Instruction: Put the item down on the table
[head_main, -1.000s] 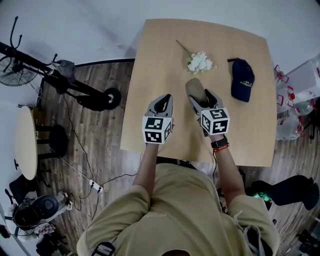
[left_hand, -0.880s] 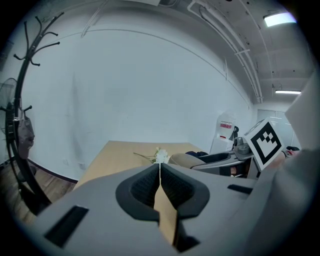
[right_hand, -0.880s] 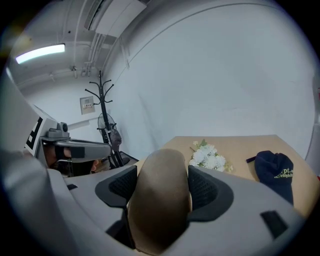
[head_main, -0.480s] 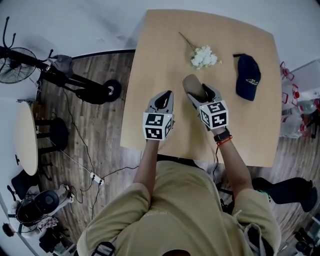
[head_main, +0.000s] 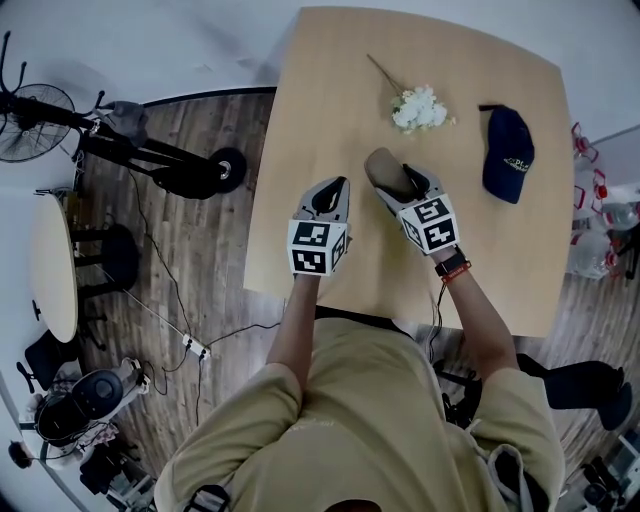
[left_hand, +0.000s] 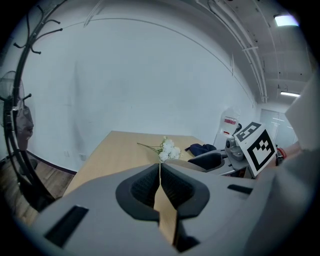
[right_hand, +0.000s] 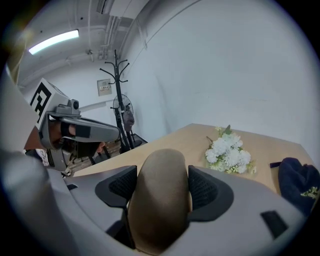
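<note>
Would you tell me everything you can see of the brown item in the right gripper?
The brown item is rounded and oblong, matte and suede-like, its blunt end sticking out past the jaws. The right gripper is shut on it, one jaw on each side. It is over the table, short of the flowers; whether it touches the table is unclear.

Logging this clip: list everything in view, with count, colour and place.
table: one, light wood, centre
flowers: one bunch, white, table's far side
cap: one, navy, table's right side
brown item: one, between the right gripper's fingers
fan: one, black, floor, far left
scooter: one, black, floor left of table
round table: one, pale, left edge
person: one, tan shirt, bottom
left gripper: one, grey, shut, empty
right gripper: one, grey, shut on brown item
</note>
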